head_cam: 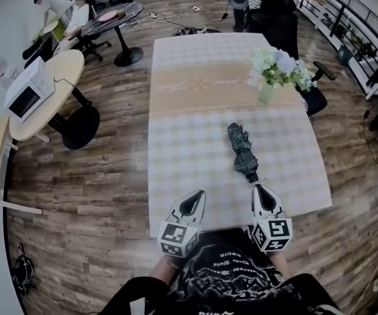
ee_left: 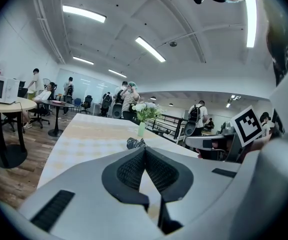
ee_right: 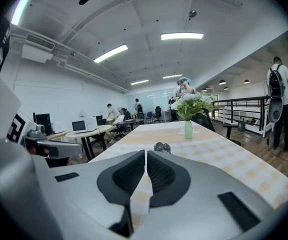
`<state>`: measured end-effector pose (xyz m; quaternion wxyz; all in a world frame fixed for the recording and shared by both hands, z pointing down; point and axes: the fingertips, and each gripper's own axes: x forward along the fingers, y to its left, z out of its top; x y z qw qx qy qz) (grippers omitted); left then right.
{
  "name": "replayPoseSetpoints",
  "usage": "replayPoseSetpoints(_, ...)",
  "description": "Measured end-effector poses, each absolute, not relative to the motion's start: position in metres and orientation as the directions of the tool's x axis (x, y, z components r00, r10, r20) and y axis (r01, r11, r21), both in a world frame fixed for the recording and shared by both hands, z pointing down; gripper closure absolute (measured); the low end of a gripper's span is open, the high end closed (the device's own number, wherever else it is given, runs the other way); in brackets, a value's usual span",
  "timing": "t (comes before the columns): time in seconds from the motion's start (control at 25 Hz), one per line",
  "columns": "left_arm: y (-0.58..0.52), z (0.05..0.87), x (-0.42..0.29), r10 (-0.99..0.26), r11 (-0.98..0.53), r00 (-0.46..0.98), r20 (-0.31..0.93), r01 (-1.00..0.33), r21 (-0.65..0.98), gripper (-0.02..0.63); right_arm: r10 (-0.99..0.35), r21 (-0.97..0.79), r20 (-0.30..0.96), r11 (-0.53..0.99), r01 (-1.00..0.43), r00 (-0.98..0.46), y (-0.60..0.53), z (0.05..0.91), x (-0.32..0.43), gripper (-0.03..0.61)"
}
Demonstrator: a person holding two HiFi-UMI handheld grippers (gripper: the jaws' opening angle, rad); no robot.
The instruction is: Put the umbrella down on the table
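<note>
A folded dark umbrella (head_cam: 241,148) lies flat on the checked tablecloth (head_cam: 189,149), right of the middle, with its handle end toward me. Just short of that end, my right gripper (head_cam: 261,190) is shut with nothing between its pads. In the right gripper view the umbrella (ee_right: 162,147) shows as a small dark bundle beyond the shut right gripper (ee_right: 146,154). My left gripper (head_cam: 193,204) hovers at the table's near edge, also shut and empty. The left gripper view has the umbrella (ee_left: 135,143) ahead of the closed left gripper (ee_left: 144,151).
A green vase of white flowers (head_cam: 269,84) stands on the beige runner at the table's far right. A round table with a microwave (head_cam: 28,92) stands to the left, and black chairs (head_cam: 274,18) sit beyond the far end. A railing (head_cam: 366,25) runs along the right. Several people are at the back.
</note>
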<state>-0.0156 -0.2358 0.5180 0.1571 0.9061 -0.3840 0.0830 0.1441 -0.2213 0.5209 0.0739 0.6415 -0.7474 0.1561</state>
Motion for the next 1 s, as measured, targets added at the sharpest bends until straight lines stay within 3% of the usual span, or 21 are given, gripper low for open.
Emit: replayPoseSetpoints(1.0,-0.251,0.524,-0.007,-0.658,-0.663,0.694,0.292,-0.718,0.21,0.595,-0.91,-0.077,0.374,0.162,-0.984,-0.179,-0.24,0.525,0.142,0.571)
